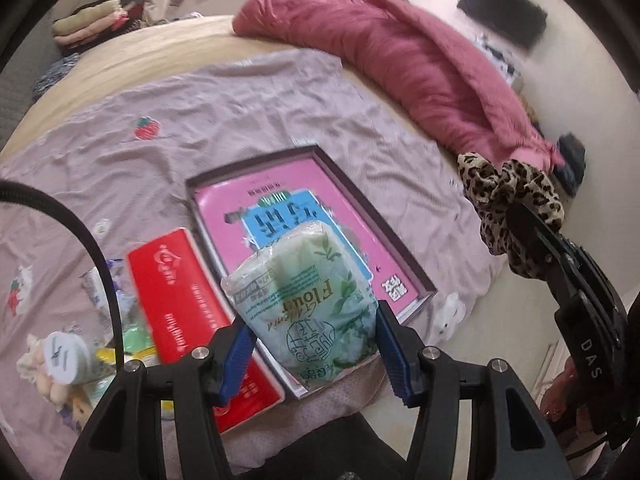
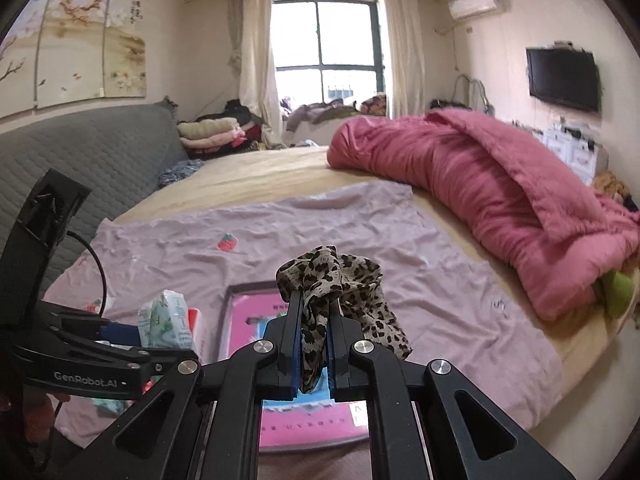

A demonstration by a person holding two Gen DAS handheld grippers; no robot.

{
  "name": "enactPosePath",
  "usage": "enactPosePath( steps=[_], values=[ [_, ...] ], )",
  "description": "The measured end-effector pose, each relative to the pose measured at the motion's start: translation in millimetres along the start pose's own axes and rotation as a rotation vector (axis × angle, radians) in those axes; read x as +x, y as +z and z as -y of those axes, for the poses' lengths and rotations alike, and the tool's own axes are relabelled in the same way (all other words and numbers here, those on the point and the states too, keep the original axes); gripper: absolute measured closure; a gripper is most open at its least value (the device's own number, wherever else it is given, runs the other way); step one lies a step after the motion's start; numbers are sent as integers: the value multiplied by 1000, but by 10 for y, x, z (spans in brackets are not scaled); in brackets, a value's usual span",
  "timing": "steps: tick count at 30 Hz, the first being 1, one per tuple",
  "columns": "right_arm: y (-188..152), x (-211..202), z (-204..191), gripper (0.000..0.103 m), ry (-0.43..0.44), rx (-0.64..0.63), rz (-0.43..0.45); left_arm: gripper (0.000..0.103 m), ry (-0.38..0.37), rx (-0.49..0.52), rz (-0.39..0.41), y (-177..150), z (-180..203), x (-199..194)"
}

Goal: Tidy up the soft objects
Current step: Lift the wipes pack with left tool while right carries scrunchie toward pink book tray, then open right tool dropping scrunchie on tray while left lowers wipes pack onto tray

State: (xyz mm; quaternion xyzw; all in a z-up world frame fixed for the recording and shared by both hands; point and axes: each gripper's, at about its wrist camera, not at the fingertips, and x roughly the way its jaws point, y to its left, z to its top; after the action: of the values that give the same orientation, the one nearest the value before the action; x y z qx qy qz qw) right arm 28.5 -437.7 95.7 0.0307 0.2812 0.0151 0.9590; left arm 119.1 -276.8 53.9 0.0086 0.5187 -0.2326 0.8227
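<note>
The left gripper has its blue pads about half open and pressed on the two sides of a soft pack of tissues in a pale green flower-print wrapper, which it holds above the near end of a shallow box. The right gripper is closed tight on a leopard-print scarf; the cloth is pinched between the fingers, bunches up above the tips and hangs down between them and off to the right side.

The box has a dark rim and a pink printed bottom with a blue panel, and it lies on a mauve sheet with a strawberry motif, toward the near edge of the bed. Just beside the box, on its left in the left wrist view, lies a red packet, touching or nearly touching the box wall. Further left, near the sheet's near left corner, sits a loose heap of small things, among them a white-lidded jar; the rest are too blurred to name.

A thick pink quilt is rolled along the right edge of the bed. Folded clothes are stacked at the far left corner, against a grey quilted headboard
</note>
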Motion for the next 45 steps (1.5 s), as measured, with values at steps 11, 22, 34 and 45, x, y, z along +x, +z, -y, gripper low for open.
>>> enactPosePath(
  steps=[11,22,34,45],
  values=[
    [-479,639,155,94,46,-2,-193,45,33,67,-219,-97,152,868],
    [-871,1196,211,91,32,4,-379,45,43,91,-293,-210,134,1096],
    [-944,1113,395,63,112,188,-377,44,65,120,-312,-205,166,1181],
    [-887,811,600,49,79,272,-311,43,91,167,-343,-176,270,1312]
  ],
)
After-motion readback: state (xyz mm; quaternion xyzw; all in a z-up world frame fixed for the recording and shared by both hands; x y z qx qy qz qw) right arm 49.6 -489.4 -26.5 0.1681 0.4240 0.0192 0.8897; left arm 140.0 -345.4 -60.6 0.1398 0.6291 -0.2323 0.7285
